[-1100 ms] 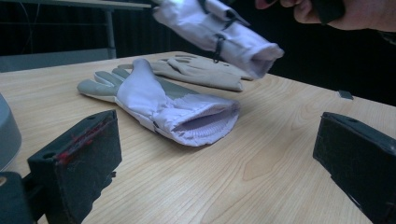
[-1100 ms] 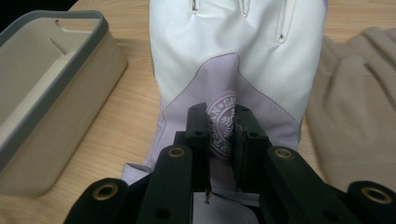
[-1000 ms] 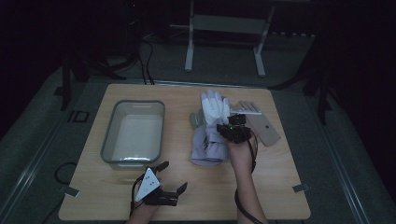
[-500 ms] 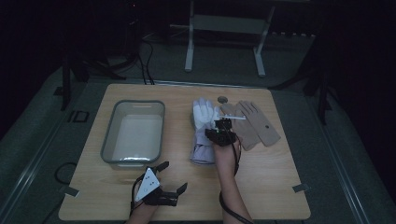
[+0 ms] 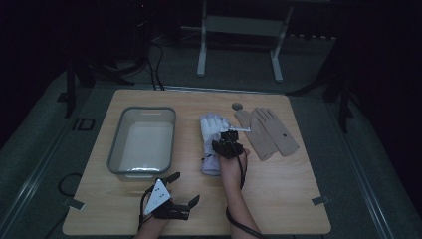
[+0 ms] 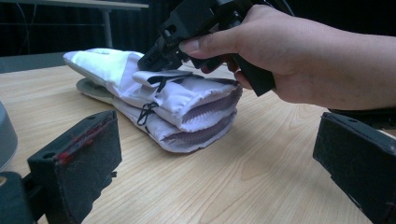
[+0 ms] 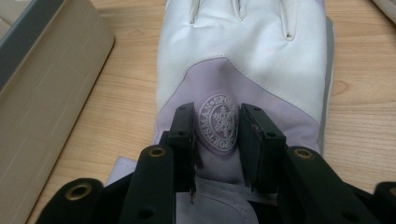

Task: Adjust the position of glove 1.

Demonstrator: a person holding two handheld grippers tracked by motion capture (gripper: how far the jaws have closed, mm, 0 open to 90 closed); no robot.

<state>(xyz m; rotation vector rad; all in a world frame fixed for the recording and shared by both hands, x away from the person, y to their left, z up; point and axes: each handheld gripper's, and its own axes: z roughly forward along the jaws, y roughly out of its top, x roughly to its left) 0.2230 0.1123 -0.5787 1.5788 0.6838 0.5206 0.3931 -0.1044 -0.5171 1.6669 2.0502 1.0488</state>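
white-lilac glove (image 5: 211, 142): flat at table (image 5: 278, 199) centre, cuff toward person, second glove stacked beneath. right gripper (image 7: 217, 128): jaws narrowed, pinching fabric fold at round crest. grey bin (image 5: 142, 142): just left, narrow gap between. tan gloves (image 5: 268, 132): near right. left gripper (image 5: 181, 188): jaws spread, empty, near front edge; bare wood front-right.

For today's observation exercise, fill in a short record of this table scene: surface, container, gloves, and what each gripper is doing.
surface: wooden table
container: grey bin, left part of table
white gloves: stacked pair, mid-table
tan gloves: lying flat, right of the white pair
right gripper: jaws pinching the top white glove at its round logo
left gripper: open, near front edge, touching nothing
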